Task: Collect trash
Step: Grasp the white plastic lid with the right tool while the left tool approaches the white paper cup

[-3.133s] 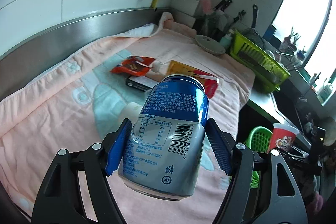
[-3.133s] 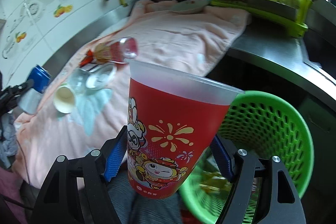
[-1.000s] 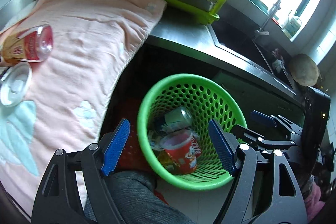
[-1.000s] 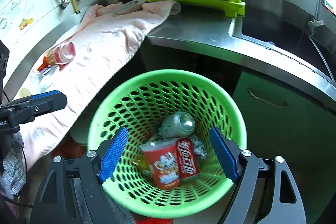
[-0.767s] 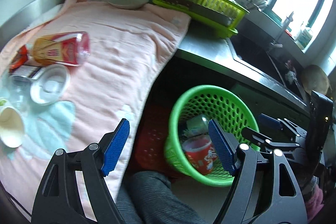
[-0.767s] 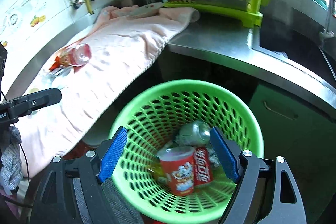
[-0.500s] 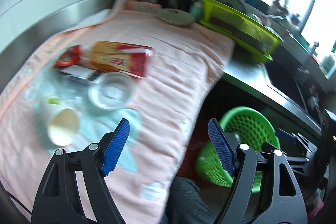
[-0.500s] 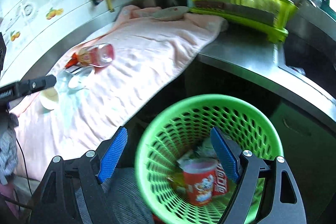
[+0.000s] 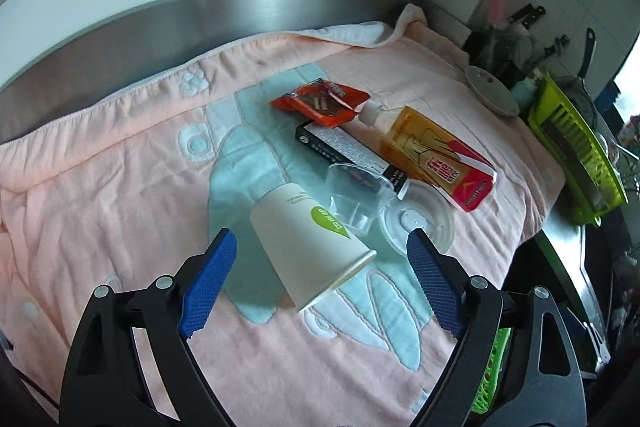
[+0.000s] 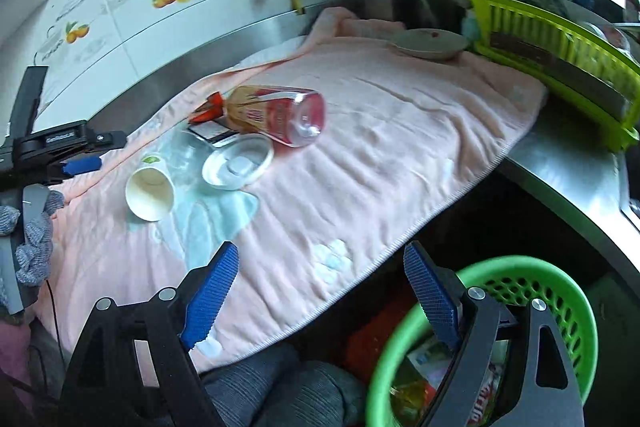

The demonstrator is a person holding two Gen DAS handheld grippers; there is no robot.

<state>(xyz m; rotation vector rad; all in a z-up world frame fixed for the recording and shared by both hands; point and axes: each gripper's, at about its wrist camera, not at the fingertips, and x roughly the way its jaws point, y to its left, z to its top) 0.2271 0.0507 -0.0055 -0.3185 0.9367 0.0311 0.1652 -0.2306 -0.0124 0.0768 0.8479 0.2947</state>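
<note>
On the pink towel a white paper cup lies on its side. My left gripper hovers over it with its jaws opening; the cup shows between the blue pads, untouched. Beyond it lie a clear plastic cup, a clear lid, a red-and-yellow bottle, a black box and an orange wrapper. My right gripper, jaws opening and empty, hangs over the towel's front edge. The green basket with trash stands below right.
A plate and a green dish rack stand at the towel's far end, on the steel counter. A steel backsplash and tiled wall run behind. A person's grey-trousered knee is under the right gripper. The left gripper shows at the left.
The can and the red cup, held three seconds ago, lie in the basket. Both grippers have swung from over the basket back to the towel. The left jaws now stand wider.
</note>
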